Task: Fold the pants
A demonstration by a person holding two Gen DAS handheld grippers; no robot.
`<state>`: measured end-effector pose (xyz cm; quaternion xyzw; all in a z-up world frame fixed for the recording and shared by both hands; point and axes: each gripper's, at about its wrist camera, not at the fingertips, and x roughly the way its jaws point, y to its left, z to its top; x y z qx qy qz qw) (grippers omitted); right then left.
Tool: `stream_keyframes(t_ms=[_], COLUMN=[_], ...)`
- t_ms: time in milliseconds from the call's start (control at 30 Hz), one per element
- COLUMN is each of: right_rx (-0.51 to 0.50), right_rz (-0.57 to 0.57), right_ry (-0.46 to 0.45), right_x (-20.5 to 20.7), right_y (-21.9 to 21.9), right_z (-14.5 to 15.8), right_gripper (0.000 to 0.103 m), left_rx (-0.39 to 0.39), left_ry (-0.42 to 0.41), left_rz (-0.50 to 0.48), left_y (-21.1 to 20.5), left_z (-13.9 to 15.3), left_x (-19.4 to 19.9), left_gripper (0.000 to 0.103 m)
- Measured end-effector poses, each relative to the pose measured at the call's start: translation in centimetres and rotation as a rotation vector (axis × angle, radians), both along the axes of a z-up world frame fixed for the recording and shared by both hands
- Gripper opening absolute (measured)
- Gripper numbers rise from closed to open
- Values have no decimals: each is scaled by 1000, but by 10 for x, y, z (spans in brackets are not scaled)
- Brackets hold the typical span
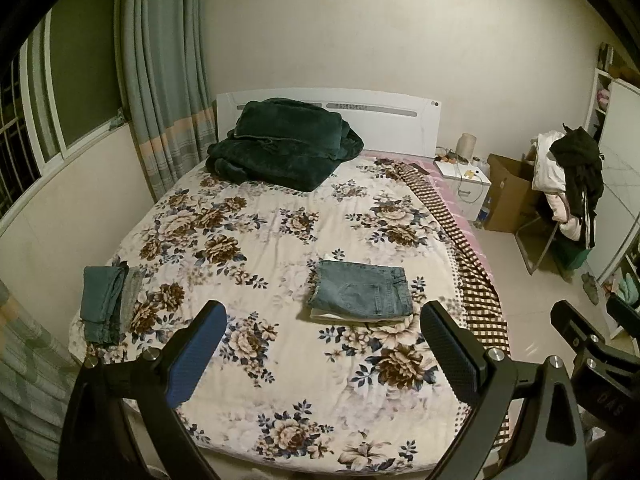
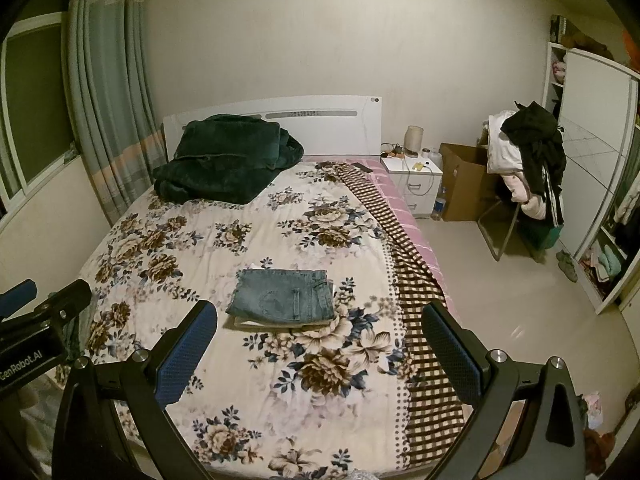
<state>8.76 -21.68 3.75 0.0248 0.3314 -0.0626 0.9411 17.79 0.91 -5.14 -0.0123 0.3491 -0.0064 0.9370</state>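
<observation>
A folded pair of blue jeans [image 1: 362, 290] lies flat on the floral bedspread [image 1: 280, 364], on top of another pale folded garment; it also shows in the right wrist view [image 2: 284, 298]. A second folded teal-green pair of pants [image 1: 105, 304] lies at the bed's left edge. My left gripper [image 1: 324, 354] is open and empty, held above the foot of the bed, short of the jeans. My right gripper [image 2: 318, 356] is open and empty, also above the bed's foot, just right of the left one.
A dark green blanket [image 1: 280, 148] is heaped by the white headboard [image 1: 384, 110]. A checked cloth [image 1: 476, 272] hangs along the bed's right side. A nightstand [image 2: 416, 184], cardboard box [image 2: 464, 182] and clothes-laden chair [image 2: 528, 176] stand on the right. Curtains [image 1: 164, 80] hang at left.
</observation>
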Motion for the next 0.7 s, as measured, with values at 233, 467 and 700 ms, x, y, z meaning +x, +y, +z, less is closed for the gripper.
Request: stream_keyframes(t_ms=[233,467,700], right_rx=[4,5,5], right_rz=[3,6,7], right_ry=[8,11,13], right_x=[1,3,4], right_y=[-1,0,1], right_z=[-6,-8,-10], right_gripper=[103,103,103], left_rx=[-1,-4,0], left_ry=[9,17,-9], left_rz=[5,10,7], left_y=[2,5,4], left_z=[-5,-8,-7], left_x=[1,1,0], left_gripper=[99,99,99])
